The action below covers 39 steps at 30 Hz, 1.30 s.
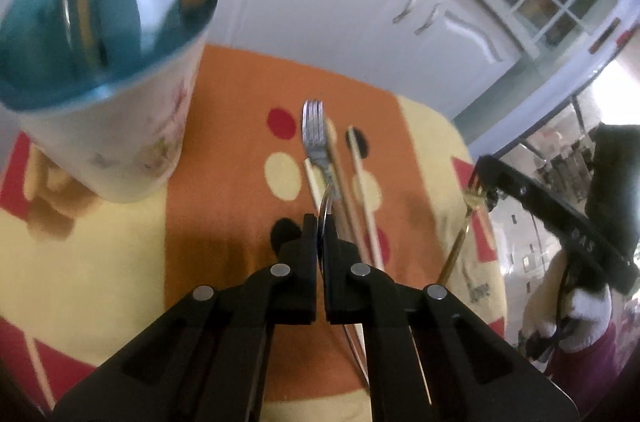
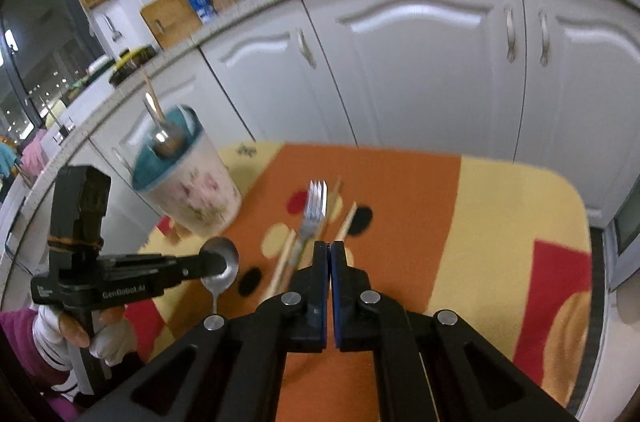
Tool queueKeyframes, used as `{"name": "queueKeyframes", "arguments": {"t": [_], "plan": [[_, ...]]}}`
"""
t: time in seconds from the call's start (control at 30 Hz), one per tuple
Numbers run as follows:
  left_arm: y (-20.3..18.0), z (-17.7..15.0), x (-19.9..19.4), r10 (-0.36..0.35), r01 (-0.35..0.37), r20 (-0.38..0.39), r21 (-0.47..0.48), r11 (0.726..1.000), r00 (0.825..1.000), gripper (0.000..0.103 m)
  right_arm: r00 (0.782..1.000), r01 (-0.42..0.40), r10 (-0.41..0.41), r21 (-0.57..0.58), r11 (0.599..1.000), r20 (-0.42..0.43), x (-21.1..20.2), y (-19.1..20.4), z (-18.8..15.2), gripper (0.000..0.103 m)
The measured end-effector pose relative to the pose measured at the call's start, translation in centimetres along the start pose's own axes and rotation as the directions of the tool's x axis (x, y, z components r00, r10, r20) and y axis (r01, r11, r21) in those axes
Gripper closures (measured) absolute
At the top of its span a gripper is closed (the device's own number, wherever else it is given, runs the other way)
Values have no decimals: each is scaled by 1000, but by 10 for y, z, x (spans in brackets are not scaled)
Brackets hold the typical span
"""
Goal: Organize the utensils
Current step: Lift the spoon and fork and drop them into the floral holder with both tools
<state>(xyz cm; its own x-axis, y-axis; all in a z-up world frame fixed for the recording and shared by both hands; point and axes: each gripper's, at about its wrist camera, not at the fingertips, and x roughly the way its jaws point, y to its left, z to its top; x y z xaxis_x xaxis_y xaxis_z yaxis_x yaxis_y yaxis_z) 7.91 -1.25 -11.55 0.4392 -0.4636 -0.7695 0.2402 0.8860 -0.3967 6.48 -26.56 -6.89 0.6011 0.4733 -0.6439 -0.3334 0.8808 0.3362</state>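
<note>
My left gripper is shut on a silver spoon, seen edge-on here. The right wrist view shows that gripper clamped across the spoon's bowl, above the mat. At the right edge of the left wrist view, my right gripper is shut on a gold fork. In its own view its jaws are pressed together and the fork is hidden. A silver fork and wooden chopsticks lie on the mat. A floral cup with a blue inside holds several utensils.
An orange, yellow and red mat covers the small table, whose far edge faces white cabinets. A gloved hand with a purple sleeve holds the left gripper. A counter with pans and jars runs behind.
</note>
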Motion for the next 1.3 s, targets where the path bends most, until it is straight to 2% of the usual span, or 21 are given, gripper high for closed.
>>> {"name": "queueKeyframes", "arguments": {"t": [0.3,0.43,0.53,0.67,0.83,0.87,1.0,1.03,1.1,1.3], "plan": [[0,4,-62,-9,9,106,0,1000,994,102,996,5,2,-75,997,91,-24,39,26,102],[7,12,-98,11,-10,173,-7,1000,985,102,992,-8,21,-99,995,127,-30,59,41,102],[15,25,-125,39,-34,235,-26,999,971,102,987,-18,38,-126,992,154,-33,79,55,102],[27,47,-159,99,-88,327,-48,995,940,102,981,-27,57,-161,987,183,-31,106,74,102],[45,81,-188,195,-179,426,-78,981,884,102,973,-28,75,-211,977,219,-24,143,103,102],[48,86,-189,214,-198,436,-83,977,874,102,971,-26,76,-218,976,226,-22,149,109,102],[61,105,-191,309,-293,487,-112,950,817,102,965,13,57,-263,965,255,-9,170,127,102],[65,108,-190,323,-303,492,-123,945,808,102,964,23,51,-274,961,260,-5,174,130,102],[74,114,-187,350,-322,497,-144,936,794,102,963,40,40,-288,957,268,6,180,138,102],[85,125,-167,402,-371,486,-164,914,776,102,965,92,0,-336,937,264,41,191,149,102]]}}
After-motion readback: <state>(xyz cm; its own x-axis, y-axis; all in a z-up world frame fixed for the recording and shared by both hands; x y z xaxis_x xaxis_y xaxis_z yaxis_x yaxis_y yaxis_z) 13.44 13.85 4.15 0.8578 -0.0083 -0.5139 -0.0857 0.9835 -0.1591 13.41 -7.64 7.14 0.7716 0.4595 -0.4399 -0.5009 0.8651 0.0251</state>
